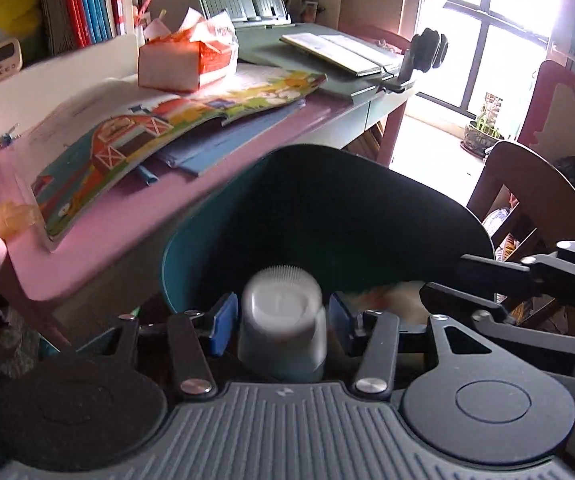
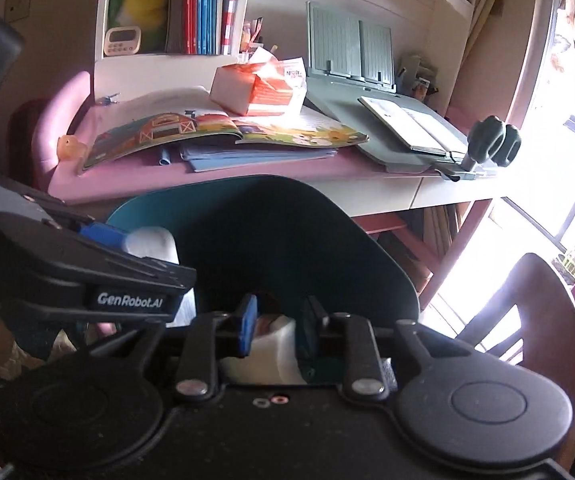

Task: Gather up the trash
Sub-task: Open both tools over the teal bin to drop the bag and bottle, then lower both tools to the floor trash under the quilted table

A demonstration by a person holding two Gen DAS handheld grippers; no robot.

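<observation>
Sunlit study corner, with a teal bin (image 1: 247, 216) standing just in front of the pink table (image 1: 99, 240). Nearest, the left tongs (image 1: 281, 318) clench a small white bottle (image 1: 281, 316), held over the bin's mouth and not yet dropped. The right tongs (image 2: 277, 330) stand released, jaws apart over a white wad (image 2: 275, 344) that appears to lie inside the bin, pads not pressing it. So one piece looks binned and the bottle is about to follow. Farther off, the table holds a picture book (image 1: 159, 132), a torn orange tissue pack (image 1: 187, 60) and an open notebook (image 1: 339, 52); whether any further trash waits there I cannot tell.
</observation>
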